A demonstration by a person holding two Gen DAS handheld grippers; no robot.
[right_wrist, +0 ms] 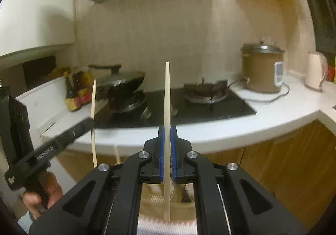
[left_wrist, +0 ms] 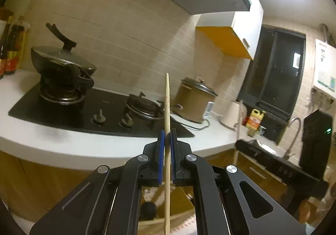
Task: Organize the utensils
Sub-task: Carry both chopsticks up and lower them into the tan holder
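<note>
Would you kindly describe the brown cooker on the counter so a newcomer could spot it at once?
Start at the black gas hob set into the white countertop. Just right of its empty burner stands the brown slow cooker, its cord trailing forward. Unlike the pale kettle beside it, it is squat, tan and topped with a dark lid.

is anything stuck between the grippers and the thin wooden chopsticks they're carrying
Nothing visible. The left gripper is shut directly on one thin wooden chopstick, and the right gripper on the other wooden chopstick; blue pads press the bare wood.
</note>
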